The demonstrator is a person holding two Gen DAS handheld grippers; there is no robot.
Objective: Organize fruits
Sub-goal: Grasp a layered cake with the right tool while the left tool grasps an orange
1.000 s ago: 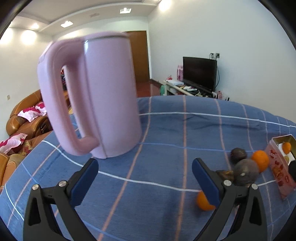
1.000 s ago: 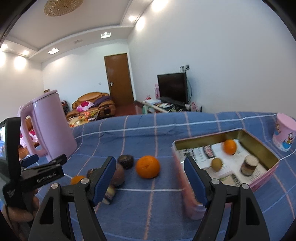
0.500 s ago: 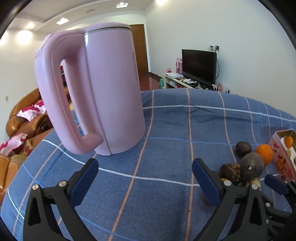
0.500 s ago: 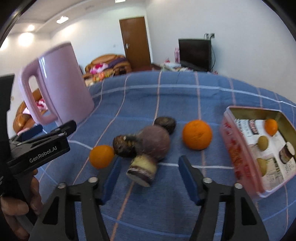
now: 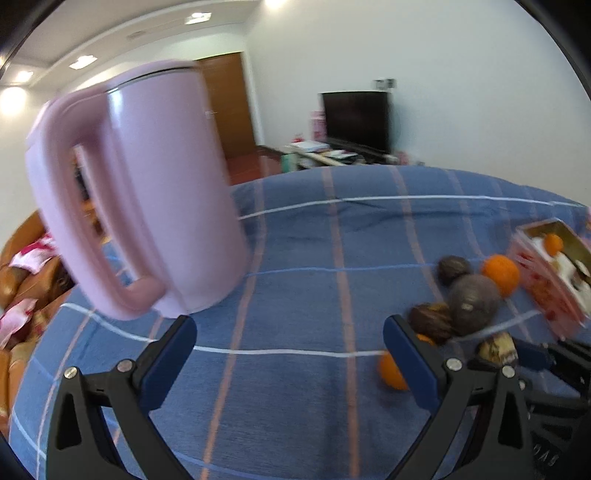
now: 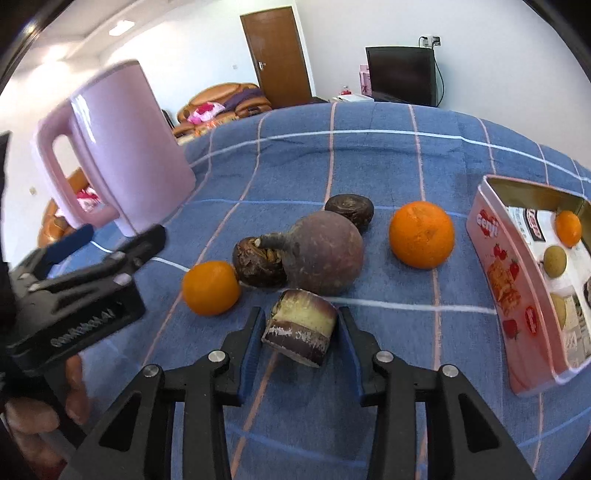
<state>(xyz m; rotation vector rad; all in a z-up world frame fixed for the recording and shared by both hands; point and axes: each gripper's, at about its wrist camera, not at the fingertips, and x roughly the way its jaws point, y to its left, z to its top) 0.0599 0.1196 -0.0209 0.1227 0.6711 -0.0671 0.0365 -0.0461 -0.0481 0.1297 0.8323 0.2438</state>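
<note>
A slip is judged likely: the cut fruit piece (image 6: pixel 300 328) is short and tapered, and could squirt from the closing jaws of the right gripper (image 6: pixel 300 338). It lies between them on the blue counter (image 6: pixel 388 166), pads at its sides, at 6 o'clock from the round purple fruit (image 6: pixel 325 254). The left gripper (image 5: pixel 288 354) is spread wide, empty.

Pink kettle (image 6: pixel 122 147) — tall, with a looped handle, standing on the table (image 6: pixel 369 155), which is covered in a blue checked cloth. Beyond the table: brown wooden door (image 6: pixel 277 55), closed; black television (image 6: pixel 402 75) — screen dark, against the white wall; tan leather sofa (image 6: pixel 221 101) strewn with pink and red fabrics; recessed ceiling lights (image 5: pixel 197 17), lit.
</note>
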